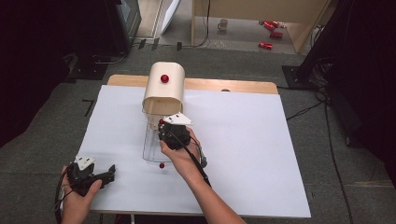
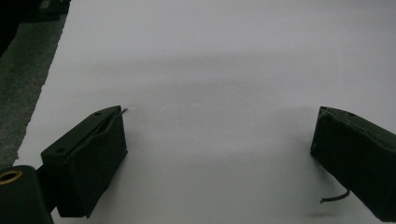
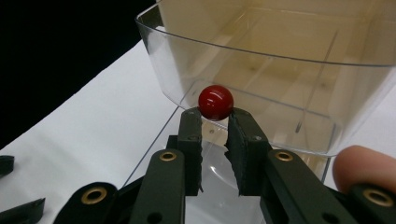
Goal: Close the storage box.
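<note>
Your left gripper [image 1: 110, 173] sits on bare sheet [image 1: 243, 140]; open room ahead and right. Your right gripper [image 3: 215, 122] is boxed in ahead by the clear bin [image 3: 280, 70] and the cream cover [image 1: 163, 88] behind.

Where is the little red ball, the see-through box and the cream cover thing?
red ball [image 3: 215, 102]: right gripper view, its shiny front.
clear box [image 3: 261, 60]: right gripper view, its front wall.
cream cover [image 1: 163, 91]: high view, its curved top.

Clear bin [image 3: 280, 93]: top and right side cut off by the picture's edge in the right gripper view. Red knob [image 3: 215, 102]: underside hidden behind jaw tips; contact cannot be told. Fingertip [image 3: 364, 168]: cropped at right edge.
</note>
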Available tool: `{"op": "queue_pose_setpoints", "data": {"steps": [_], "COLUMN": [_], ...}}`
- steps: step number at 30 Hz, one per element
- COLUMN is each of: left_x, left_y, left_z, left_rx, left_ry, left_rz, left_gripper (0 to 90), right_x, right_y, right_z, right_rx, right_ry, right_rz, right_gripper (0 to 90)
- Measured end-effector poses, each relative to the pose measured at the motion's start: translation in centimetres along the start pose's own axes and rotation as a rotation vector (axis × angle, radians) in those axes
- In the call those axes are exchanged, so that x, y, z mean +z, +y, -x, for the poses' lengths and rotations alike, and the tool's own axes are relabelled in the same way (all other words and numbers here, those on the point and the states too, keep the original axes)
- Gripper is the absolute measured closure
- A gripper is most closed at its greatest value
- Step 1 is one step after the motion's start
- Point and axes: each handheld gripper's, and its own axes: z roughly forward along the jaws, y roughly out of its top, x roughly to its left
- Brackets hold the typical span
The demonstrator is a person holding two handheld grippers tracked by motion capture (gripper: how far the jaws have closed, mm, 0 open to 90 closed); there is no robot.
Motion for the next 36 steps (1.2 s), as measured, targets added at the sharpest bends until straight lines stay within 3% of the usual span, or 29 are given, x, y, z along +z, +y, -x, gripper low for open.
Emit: {"op": "queue_pose_setpoints", "data": {"steps": [13, 17, 19, 20, 23, 24, 25, 30, 36], "left_x": [0.0, 0.0, 0.0, 0.0, 0.0, 0.0, 0.0, 0.0, 0.0], "left_y": [0.0, 0.0, 0.0, 0.0, 0.0, 0.0, 0.0, 0.0, 0.0], "left_z": [0.0, 0.0, 0.0, 0.0, 0.0, 0.0, 0.0, 0.0, 0.0], "left_rx": [-0.001, -0.001, -0.002, -0.002, 0.0, -0.002, 0.0, 0.0, -0.001], "left_ry": [-0.001, -0.001, -0.001, -0.001, 0.0, 0.0, 0.0, 0.0, 0.0], "left_rz": [0.0, 0.0, 0.001, 0.0, 0.001, 0.0, 0.0, 0.0, 0.001], "left_gripper": [3.7, 3.7, 3.7, 3.7, 3.7, 3.7, 3.7, 3.7, 3.7], "right_x": [1.1, 1.2, 1.1, 0.8, 0.0, 0.0, -0.6, -1.7, -3.7], "right_y": [0.9, 1.0, 1.0, 0.9, 0.6, 0.6, 0.3, -0.4, -1.7], "right_z": [1.0, 1.2, 1.2, 1.3, 1.3, 1.3, 1.3, 1.5, 1.6], "right_rx": [0.004, 0.007, 0.005, 0.009, -0.006, -0.006, -0.016, -0.03, -0.019], "right_ry": [-0.012, 0.006, 0.028, 0.07, 0.097, 0.097, 0.113, 0.117, 0.078], "right_rz": [-0.001, -0.009, -0.012, -0.014, -0.012, -0.012, -0.03, -0.048, -0.031], "right_gripper": [76.1, 73.9, 66.4, 51.5, 26.6, 26.6, 15.2, 8.3, 2.4]}}
